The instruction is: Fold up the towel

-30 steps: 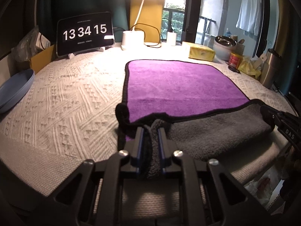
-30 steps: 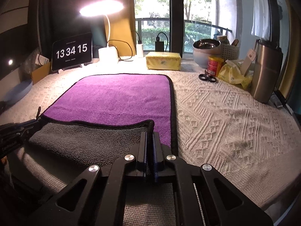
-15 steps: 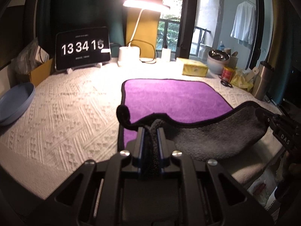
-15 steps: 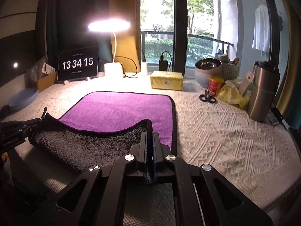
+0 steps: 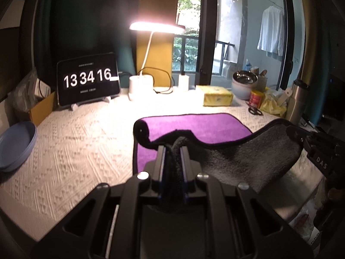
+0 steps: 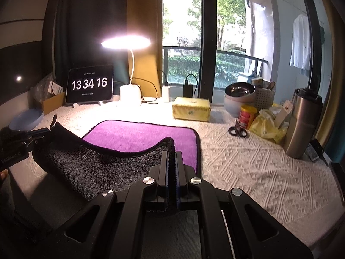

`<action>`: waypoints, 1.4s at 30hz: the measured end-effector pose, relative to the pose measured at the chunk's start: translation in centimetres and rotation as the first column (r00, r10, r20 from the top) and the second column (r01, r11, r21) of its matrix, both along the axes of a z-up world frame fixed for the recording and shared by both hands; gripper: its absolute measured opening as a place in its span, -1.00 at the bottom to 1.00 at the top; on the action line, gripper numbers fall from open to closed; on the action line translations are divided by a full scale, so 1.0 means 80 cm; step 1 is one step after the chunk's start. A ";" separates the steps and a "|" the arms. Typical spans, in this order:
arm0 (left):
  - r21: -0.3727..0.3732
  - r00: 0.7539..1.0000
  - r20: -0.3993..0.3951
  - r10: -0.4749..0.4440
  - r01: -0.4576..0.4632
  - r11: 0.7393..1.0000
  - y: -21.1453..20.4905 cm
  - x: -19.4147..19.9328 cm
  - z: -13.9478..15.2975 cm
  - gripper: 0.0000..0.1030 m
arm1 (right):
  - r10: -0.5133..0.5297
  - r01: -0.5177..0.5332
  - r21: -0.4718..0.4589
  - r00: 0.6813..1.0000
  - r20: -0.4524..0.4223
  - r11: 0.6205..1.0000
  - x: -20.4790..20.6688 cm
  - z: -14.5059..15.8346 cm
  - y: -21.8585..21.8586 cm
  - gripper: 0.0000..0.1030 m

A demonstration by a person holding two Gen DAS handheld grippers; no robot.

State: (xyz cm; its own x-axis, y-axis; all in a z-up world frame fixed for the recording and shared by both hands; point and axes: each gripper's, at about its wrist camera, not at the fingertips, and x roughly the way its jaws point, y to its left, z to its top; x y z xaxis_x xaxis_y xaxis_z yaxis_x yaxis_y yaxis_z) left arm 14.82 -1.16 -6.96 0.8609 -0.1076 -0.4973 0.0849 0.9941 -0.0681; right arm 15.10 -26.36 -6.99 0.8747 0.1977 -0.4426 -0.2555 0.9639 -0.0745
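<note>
Nearest in the left wrist view, the left gripper (image 5: pixel 172 151) has its two fingers pressed on a bunched corner of the towel (image 5: pixel 194 127), with grey pile squeezed between them. In the right wrist view, the right gripper (image 6: pixel 171 153) is closed in the same way on the other near corner, and the black hem of the towel (image 6: pixel 140 137) stands up between its fingers. Both near corners are raised above the white knitted tablecloth (image 6: pixel 248 161), so the near part of the towel hangs between the two grippers and shows its grey underside. The far part lies flat on the cloth with the purple side up — its black edge runs around it.

To the right of the towel, a little farther, a pair of black scissors (image 6: pixel 237 130) lies on the cloth, and beside it there are a red can (image 6: pixel 248 116) and a yellow plastic bag (image 6: pixel 266 127). A steel tumbler (image 6: pixel 301 123) stands upright at the right edge. On the left edge a blue bowl (image 5: pixel 16 146) rests.

Behind the towel a yellow packet (image 6: pixel 191 109) lies flat. Farther back stand a tablet clock (image 6: pixel 89 85) that reads 13 34 16 and a lit desk lamp (image 6: pixel 126 42) on a white base. The window is behind them — a white shirt (image 6: pixel 300 44) hangs outside.
</note>
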 end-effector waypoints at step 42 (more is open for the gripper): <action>0.067 0.993 0.113 -0.017 0.010 0.998 -0.005 0.124 0.024 -0.74 | -0.035 0.042 -0.056 0.992 0.123 0.998 0.123 0.035 0.013 -0.89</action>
State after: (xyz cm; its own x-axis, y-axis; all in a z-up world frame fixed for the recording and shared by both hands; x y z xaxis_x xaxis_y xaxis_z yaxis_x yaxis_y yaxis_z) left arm 24.72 -1.53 -5.08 0.9109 -0.0900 -0.4027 0.1020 0.9947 0.0086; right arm 24.96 -25.34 -4.17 0.9292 0.1394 -0.3424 -0.2036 0.9660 -0.1593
